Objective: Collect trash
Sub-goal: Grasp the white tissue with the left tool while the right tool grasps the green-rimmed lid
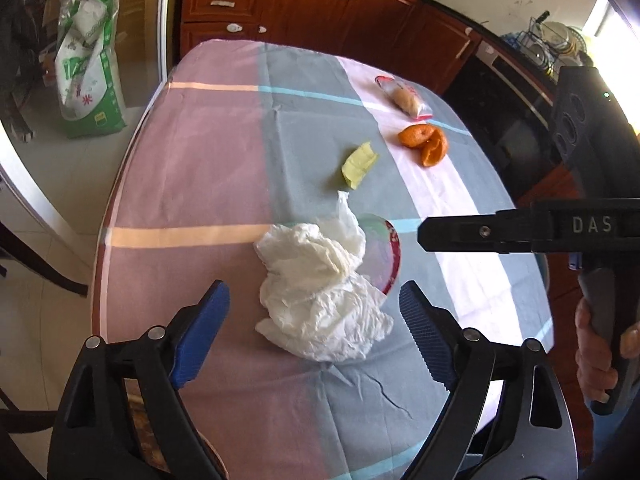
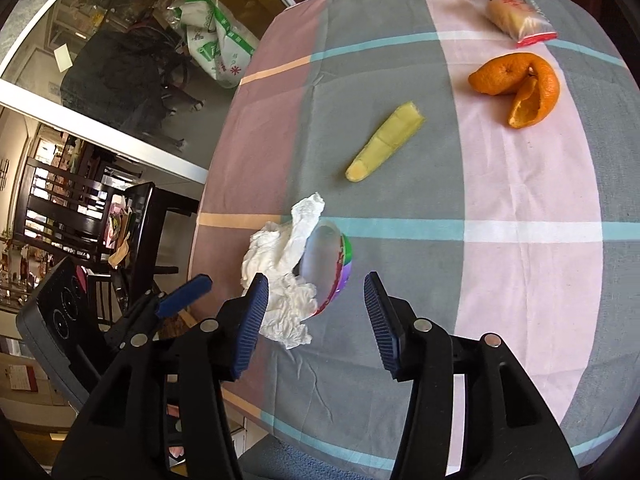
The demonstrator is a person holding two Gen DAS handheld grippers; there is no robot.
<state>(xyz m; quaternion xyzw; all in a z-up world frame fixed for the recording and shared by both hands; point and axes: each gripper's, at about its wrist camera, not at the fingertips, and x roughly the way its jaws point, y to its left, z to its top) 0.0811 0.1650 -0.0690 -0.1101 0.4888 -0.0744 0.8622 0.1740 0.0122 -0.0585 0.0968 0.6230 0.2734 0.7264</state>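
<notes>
Both tongs gape empty, the left gripper (image 1: 314, 330) straddling the crumpled tissue (image 1: 320, 300) at twelve o'clock to grab it, the right gripper (image 2: 316, 316) alongside.

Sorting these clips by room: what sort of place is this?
Most likely a home kitchen or dining area: wooden cabinets, a dish rack with plates on the counter, and a table under a checked tablecloth.

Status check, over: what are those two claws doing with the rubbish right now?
Left gripper open, tissue between its fingers, not gripped. Right gripper open, empty. Tissue half in tipped cup. Nothing in the way.
</notes>
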